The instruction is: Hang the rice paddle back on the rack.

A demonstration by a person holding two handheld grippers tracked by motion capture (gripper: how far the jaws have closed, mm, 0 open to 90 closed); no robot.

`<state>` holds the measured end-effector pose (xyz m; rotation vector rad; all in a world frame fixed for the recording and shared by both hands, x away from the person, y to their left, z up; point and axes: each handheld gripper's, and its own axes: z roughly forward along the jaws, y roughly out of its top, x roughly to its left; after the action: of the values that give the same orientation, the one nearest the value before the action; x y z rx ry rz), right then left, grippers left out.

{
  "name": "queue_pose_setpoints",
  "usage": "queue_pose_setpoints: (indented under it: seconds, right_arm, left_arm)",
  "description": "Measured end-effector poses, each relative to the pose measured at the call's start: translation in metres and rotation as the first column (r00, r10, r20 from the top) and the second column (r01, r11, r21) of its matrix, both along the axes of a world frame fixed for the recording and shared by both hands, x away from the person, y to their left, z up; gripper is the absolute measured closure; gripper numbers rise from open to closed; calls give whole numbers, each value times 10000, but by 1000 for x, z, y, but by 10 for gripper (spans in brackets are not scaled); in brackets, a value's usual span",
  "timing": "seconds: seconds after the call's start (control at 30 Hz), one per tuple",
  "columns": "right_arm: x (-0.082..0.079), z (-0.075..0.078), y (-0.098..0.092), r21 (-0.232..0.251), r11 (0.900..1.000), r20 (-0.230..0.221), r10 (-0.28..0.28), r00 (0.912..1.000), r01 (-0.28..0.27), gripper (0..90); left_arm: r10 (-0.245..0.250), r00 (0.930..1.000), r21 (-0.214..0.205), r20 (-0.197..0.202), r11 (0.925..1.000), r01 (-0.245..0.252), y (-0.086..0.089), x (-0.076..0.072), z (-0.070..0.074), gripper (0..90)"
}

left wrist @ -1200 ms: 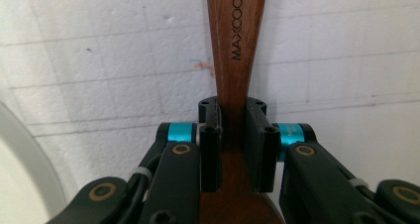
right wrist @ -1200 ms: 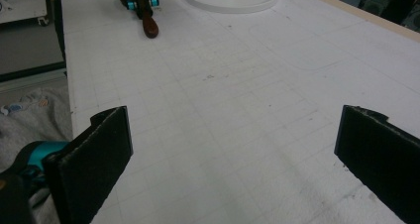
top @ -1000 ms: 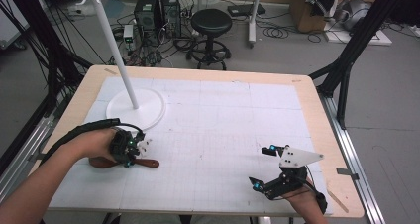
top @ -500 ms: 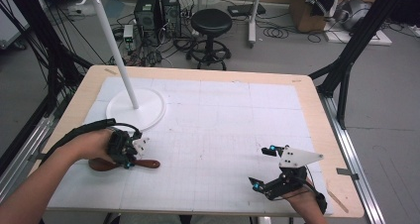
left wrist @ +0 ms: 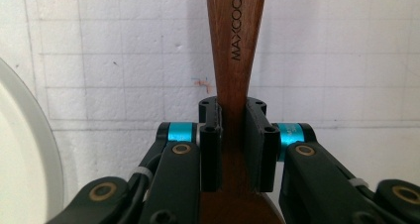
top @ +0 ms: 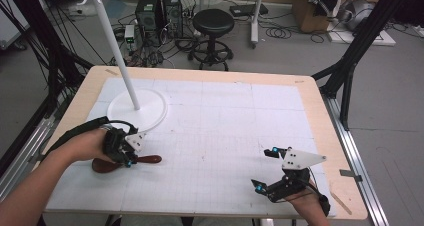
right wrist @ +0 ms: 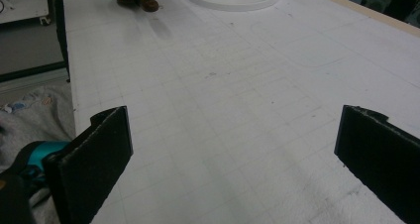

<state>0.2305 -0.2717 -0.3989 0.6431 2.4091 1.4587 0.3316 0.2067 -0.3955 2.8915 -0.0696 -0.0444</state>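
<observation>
A wooden table point(top: 320, 116) carries a white gridded mat point(top: 225, 136), bearing a stand's round base point(top: 137, 108) and a wooden spoon point(top: 147, 160).

High view overhead, facing forward; gripper views low, close; all share white mat point(top: 225, 136).

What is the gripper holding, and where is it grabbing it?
The left gripper is shut on the wooden spoon, pinching its handle near the wide end. The right gripper is open and holds nothing.

Left tongs point(top: 131, 153) and wooden spoon point(top: 145, 160) shifted slightly
</observation>
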Motion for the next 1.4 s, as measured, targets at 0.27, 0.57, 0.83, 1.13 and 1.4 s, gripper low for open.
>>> queue_pose_setpoints:
  seconds: [0.27,0.57,0.83,1.13,1.4]
  right_arm:
    - [0,0,0,7,10000,56,-15,10000,15,2]
    - [0,-1,0,23,10000,-2,31,10000,-31,2]
    - [-1,0,0,32,10000,3,24,10000,-24,2]
    - [-1,0,0,28,10000,-14,41,10000,-41,2]
    - [-1,0,0,34,10000,3,42,10000,-42,2]
  left_arm:
    - [366,9993,-534,-119,9979,-372,7,-2,9,782]
    - [836,9964,-1271,-163,9882,-850,13,-3,21,783]
    - [874,9958,-1615,-257,9827,-904,17,-4,26,783]
    - [918,9952,-2272,-343,9690,-972,22,-7,35,783]
    - [1079,9932,-2950,-446,9484,-1163,27,-6,44,783]
